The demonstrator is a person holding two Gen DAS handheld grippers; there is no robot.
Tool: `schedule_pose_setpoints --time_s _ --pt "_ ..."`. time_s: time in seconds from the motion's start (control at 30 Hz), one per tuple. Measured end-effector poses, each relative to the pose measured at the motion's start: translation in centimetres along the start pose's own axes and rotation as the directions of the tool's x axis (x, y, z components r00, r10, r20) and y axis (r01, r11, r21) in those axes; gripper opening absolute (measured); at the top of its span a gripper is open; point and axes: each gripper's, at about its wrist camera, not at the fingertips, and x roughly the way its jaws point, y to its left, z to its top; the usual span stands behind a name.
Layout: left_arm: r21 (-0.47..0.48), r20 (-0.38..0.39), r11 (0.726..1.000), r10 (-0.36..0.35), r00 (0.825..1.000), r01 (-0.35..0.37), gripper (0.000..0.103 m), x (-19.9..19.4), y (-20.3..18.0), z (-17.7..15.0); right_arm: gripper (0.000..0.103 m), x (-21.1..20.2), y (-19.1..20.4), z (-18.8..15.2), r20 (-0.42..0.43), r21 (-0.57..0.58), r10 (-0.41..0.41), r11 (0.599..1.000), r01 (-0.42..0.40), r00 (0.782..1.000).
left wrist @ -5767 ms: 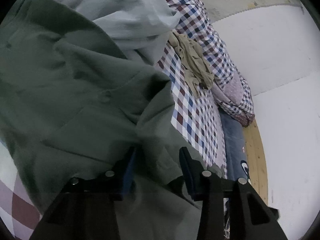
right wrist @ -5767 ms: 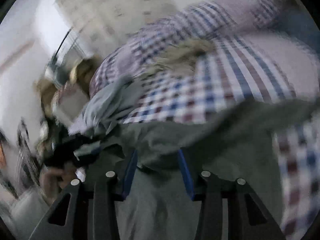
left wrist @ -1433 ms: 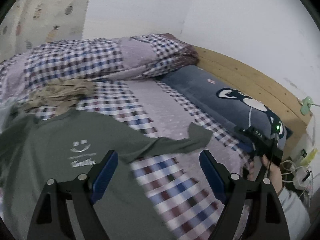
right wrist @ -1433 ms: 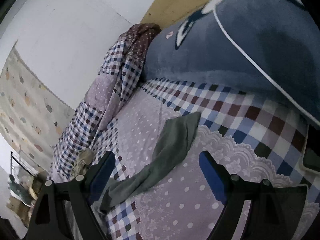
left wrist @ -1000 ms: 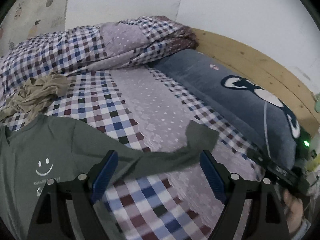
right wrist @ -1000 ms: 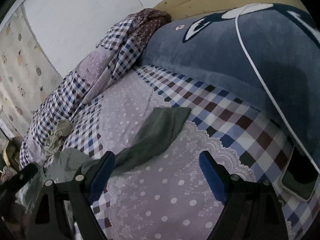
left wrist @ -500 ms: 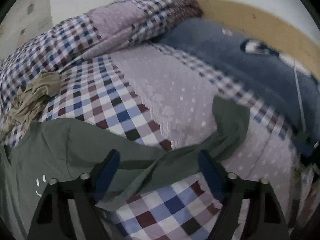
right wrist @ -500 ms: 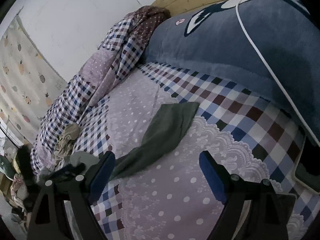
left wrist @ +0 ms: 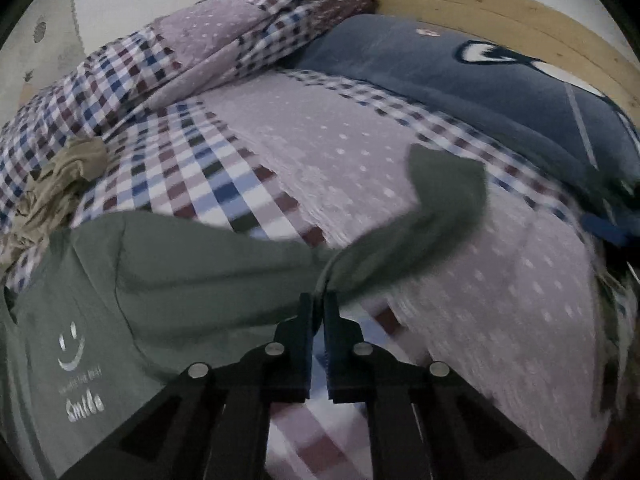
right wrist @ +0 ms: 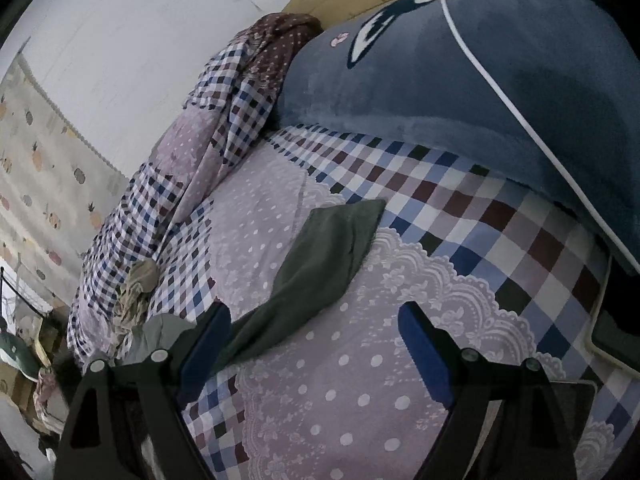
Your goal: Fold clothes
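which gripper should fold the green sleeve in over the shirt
Left. The left hand-held gripper is shut on the green sleeve near the shoulder. The right hand-held gripper is open and empty, short of the cuff.

Shirt [left wrist: 168, 280] spread flat on the bedsheet [left wrist: 340, 160], sleeve [right wrist: 320, 264] stretched away from the shirt toward the pillow [left wrist: 460, 80]. Crumpled garment [left wrist: 56, 184] just beyond the shirt, against the rolled quilt [left wrist: 192, 52]. Pillow behind the sleeve's end, before the headboard [left wrist: 500, 12].
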Motion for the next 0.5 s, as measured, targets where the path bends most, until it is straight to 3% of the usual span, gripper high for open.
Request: schedule_pose_setpoints --time_s 0.23,0.37,0.5 --pt "0.074 -0.028 0.997 -0.008 1.0 0.01 0.003 -1.1 -0.1 -4.9 0.089 0.3 -0.3 0.0 -0.007 0.019 -0.016 1.0 0.016 1.0" --pt "-0.014 -0.034 0.999 -0.034 0.999 0.034 0.011 0.1 1.2 -6.4 0.089 0.8 0.1 -0.3 -0.019 -0.003 -0.026 1.0 0.026 0.999" --pt "-0.131 0.015 0.981 -0.141 0.99 0.142 0.016 0.3 3.2 -7.3 0.089 1.6 0.9 -0.8 -0.026 -0.036 -0.046 0.998 0.045 0.999"
